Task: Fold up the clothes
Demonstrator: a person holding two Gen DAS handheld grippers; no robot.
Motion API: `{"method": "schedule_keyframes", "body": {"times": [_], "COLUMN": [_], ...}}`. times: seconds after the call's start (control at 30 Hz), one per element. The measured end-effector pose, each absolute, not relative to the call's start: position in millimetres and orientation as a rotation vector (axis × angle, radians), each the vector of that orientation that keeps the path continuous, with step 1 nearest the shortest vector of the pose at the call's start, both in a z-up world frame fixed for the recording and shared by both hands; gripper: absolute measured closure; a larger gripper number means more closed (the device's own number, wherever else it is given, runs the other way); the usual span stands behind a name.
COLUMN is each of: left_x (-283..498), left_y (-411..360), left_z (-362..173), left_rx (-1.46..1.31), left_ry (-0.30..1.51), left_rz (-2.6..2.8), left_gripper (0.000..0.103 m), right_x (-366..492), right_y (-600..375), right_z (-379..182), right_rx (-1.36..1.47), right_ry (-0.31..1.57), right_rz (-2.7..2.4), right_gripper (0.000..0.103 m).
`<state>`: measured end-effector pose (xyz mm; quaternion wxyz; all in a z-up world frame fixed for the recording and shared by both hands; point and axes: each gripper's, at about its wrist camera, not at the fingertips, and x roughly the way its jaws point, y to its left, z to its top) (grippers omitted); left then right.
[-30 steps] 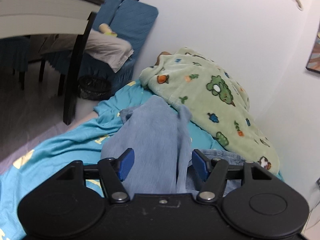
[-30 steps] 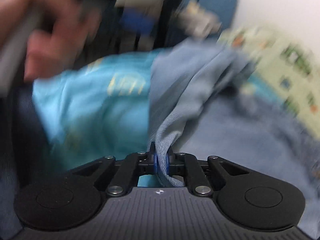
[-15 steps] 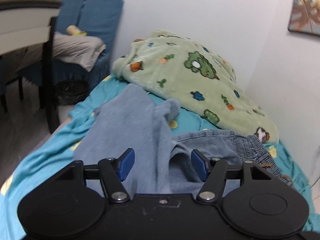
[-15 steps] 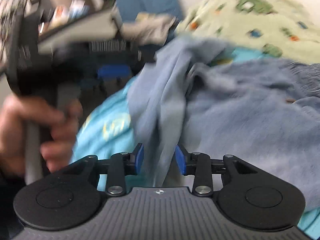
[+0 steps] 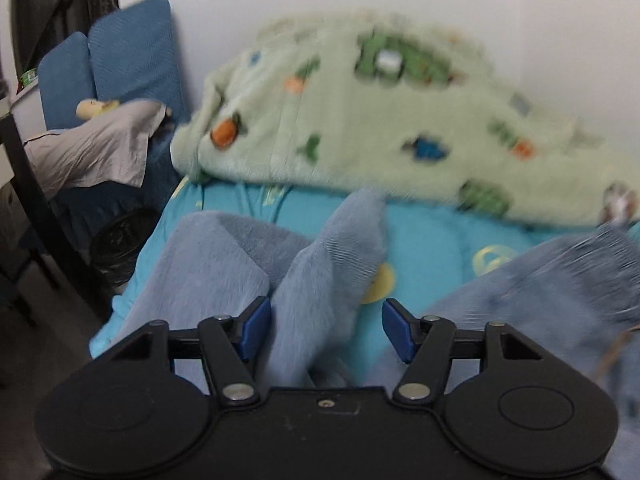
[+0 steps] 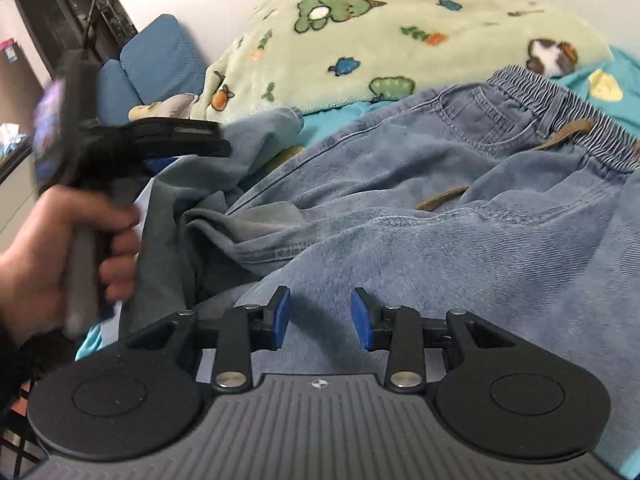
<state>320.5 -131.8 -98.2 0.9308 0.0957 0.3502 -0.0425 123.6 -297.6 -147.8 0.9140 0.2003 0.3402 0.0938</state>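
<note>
Blue jeans (image 6: 460,184) lie spread on bed w/ teal sheet (image 5: 432,248), beside green blanket (image 6: 400,28). Left hand-held gripper (image 5: 326,326) & right hand-held gripper (image 6: 322,318): jaws apart, gripping nothing, over denim.

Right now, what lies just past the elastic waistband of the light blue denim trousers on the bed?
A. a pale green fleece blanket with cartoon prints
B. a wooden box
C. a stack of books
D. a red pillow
A: in the right wrist view the pale green fleece blanket with cartoon prints is heaped against the wall just beyond the striped waistband of the light blue denim trousers.
</note>
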Motion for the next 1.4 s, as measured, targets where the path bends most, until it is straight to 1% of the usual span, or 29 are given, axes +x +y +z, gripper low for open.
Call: {"method": "schedule_keyframes", "body": {"times": [0.03, 0.13, 0.17, 0.2, 0.33, 0.47, 0.63, 0.77, 0.9, 1.0, 1.1, 1.2, 1.33, 1.37, 1.4], "left_x": [333.4, 361.3, 365.3, 366.3, 354.4, 315.2, 242.9, 181.9, 122.9, 78.7, 43.1, 25.4, 16.8, 15.3, 15.1], "left_y": [-136.0, -141.9, -140.4, -136.8, -118.1, -78.2, -2.6, 70.4, 145.3, 194.0, 223.8, 235.6, 229.6, 226.9, 223.2], "left_z": [-103.2, -113.3, -112.9, -110.1, -84.8, -29.6, 38.1, 61.9, 52.1, 25.8, -7.8, -32.6, -32.3, -29.9, -27.0], "left_rx": [0.221, 0.285, 0.287, 0.271, 0.186, 0.048, -0.160, -0.328, -0.531, -0.687, -0.834, -0.954, -0.979, -0.973, -0.965], "left_ry": [0.757, 0.822, 0.829, 0.828, 0.785, 0.675, 0.536, 0.480, 0.460, 0.457, 0.494, 0.579, 0.633, 0.638, 0.645], "left_rz": [-0.069, -0.027, -0.017, -0.013, -0.007, 0.004, 0.067, 0.174, 0.327, 0.482, 0.590, 0.637, 0.609, 0.589, 0.569], "left_gripper": [0.047, 0.068, 0.088, 0.098, 0.100, 0.100, 0.100, 0.100, 0.100, 0.100, 0.100, 0.100, 0.100, 0.099, 0.094], "right_x": [126.2, 135.5, 139.0, 141.7, 142.7, 139.5, 130.1, 119.2, 108.5, 101.1, 94.1, 87.0, 75.4, 71.4, 66.9], "right_y": [-297.7, -296.0, -295.4, -295.0, -296.7, -298.4, -296.8, -297.5, -303.7, -315.3, -327.8, -342.5, -363.3, -372.3, -383.8], "right_z": [-149.8, -158.6, -162.1, -164.8, -166.1, -162.0, -150.5, -144.2, -146.3, -146.0, -139.7, -130.5, -110.6, -101.6, -92.9], "right_rx": [0.419, 0.398, 0.383, 0.378, 0.389, 0.396, 0.366, 0.330, 0.309, 0.329, 0.353, 0.411, 0.465, 0.471, 0.491], "right_ry": [0.697, 0.691, 0.696, 0.694, 0.683, 0.674, 0.637, 0.602, 0.620, 0.645, 0.643, 0.632, 0.621, 0.613, 0.590], "right_rz": [0.202, 0.221, 0.223, 0.224, 0.234, 0.239, 0.243, 0.238, 0.196, 0.149, 0.096, 0.046, -0.006, -0.037, -0.061], "right_gripper": [0.066, 0.065, 0.065, 0.065, 0.065, 0.066, 0.066, 0.066, 0.067, 0.068, 0.068, 0.068, 0.068, 0.068, 0.068]}}
